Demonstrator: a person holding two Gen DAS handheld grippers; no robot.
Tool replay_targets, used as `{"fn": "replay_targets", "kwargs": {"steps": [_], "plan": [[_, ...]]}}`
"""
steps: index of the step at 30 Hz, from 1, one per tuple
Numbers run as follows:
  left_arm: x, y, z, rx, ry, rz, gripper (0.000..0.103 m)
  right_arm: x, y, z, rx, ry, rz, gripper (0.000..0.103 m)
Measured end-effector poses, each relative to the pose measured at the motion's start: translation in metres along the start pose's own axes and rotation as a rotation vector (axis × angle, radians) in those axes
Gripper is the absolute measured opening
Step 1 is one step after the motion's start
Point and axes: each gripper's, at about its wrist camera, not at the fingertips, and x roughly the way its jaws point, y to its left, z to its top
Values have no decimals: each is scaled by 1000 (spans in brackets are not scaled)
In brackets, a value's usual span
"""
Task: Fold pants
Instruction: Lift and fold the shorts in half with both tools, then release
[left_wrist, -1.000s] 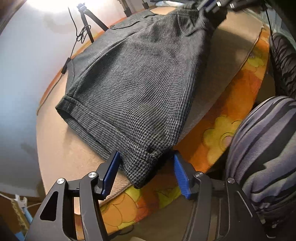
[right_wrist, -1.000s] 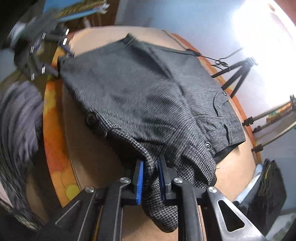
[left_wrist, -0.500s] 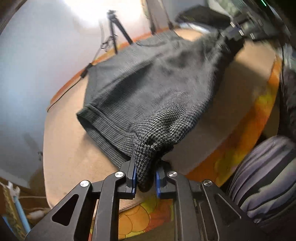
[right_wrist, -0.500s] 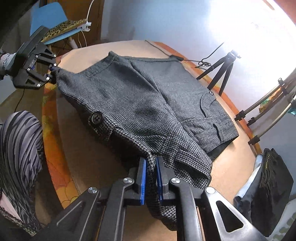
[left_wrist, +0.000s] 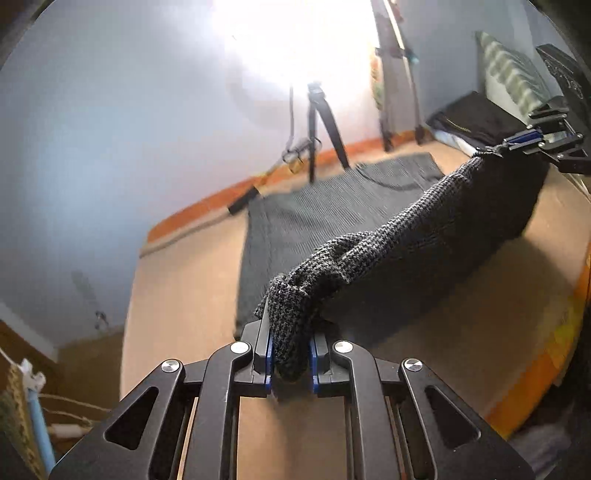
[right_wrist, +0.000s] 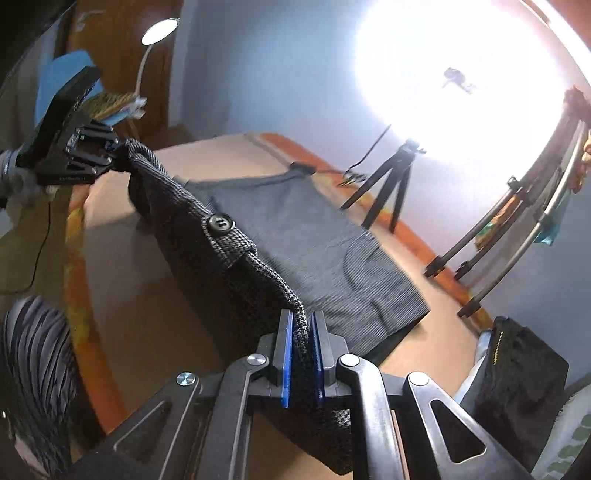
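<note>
Grey houndstooth pants (left_wrist: 388, 236) lie partly on a tan table (left_wrist: 177, 295). My left gripper (left_wrist: 290, 363) is shut on the cuff corner of the near edge and holds it above the table. My right gripper (right_wrist: 303, 354) is shut on the waistband corner of the pants (right_wrist: 295, 236), near a black button (right_wrist: 220, 222). The near edge hangs stretched between both grippers. The far half still lies flat. Each gripper shows in the other's view: the right one (left_wrist: 524, 139), the left one (right_wrist: 92, 149).
A small tripod (left_wrist: 319, 125) with a cable stands at the table's far edge, under a bright glare. A black bag (right_wrist: 517, 373) sits at the right end. The orange flowered cloth (right_wrist: 77, 280) rims the table. My striped-clad leg (right_wrist: 33, 354) is beside it.
The left gripper closed on the cuff corner a second ago. Both grippers have since lifted the near edge of the pants up off the table.
</note>
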Motion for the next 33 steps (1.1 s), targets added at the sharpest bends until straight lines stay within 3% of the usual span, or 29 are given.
{"fn": "replay_targets", "kwargs": {"steps": [10, 19, 27, 28, 30, 31, 32, 33], "plan": [[60, 29, 52, -27, -19, 36, 12, 55, -67, 39, 126, -4, -15, 7], [129, 42, 89, 1, 42, 44, 12, 119, -118, 49, 143, 55, -41, 6], [209, 40, 101, 10, 163, 23, 12, 180, -163, 39, 265, 121, 35, 7], [216, 39, 100, 17, 178, 27, 12, 184, -165, 36, 277, 127, 40, 11], [224, 40, 99, 1, 190, 21, 12, 190, -175, 26, 326, 131, 17, 33], [227, 43, 98, -18, 191, 11, 12, 188, -182, 19, 367, 126, -10, 51], [228, 45, 98, -32, 190, 4, 12, 184, -186, 14, 398, 120, -15, 57], [227, 47, 97, -40, 188, -2, 12, 177, -195, 5, 460, 99, 3, 57]]}}
